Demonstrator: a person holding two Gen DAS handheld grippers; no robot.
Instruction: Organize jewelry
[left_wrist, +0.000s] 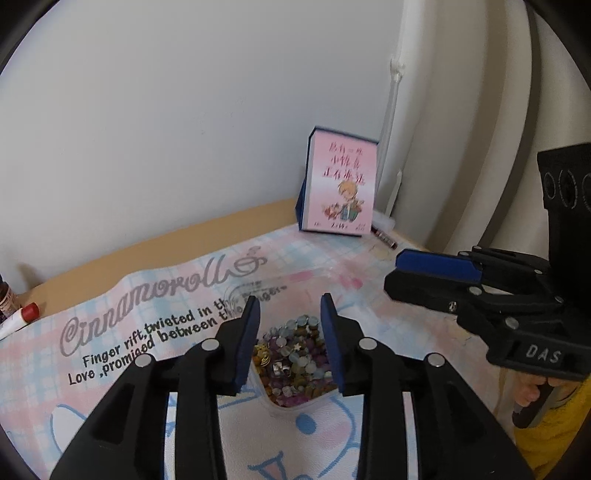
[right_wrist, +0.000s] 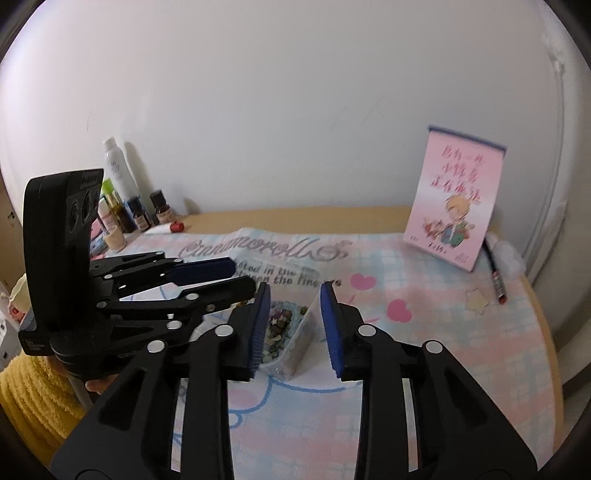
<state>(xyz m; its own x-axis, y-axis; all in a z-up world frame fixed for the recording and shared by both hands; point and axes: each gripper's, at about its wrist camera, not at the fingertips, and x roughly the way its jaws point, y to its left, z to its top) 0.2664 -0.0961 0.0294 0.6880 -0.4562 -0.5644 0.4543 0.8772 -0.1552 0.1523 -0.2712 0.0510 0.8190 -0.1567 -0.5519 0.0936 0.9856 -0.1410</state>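
Both grippers hover with fingers wide and empty, the left gripper (left_wrist: 290, 339) over the bead-filled clear box (left_wrist: 295, 362), the right gripper (right_wrist: 293, 325) at its 3 o'clock, so sorting apparently awaits a fine pinch.

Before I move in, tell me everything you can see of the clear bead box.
The clear bead box is a small see-through plastic tub, lidless, upright on the pastel mat. It is heaped with small round purple, brown and pale beads plus some metal charms. The open left claw hovers above it; nothing visibly touches it.
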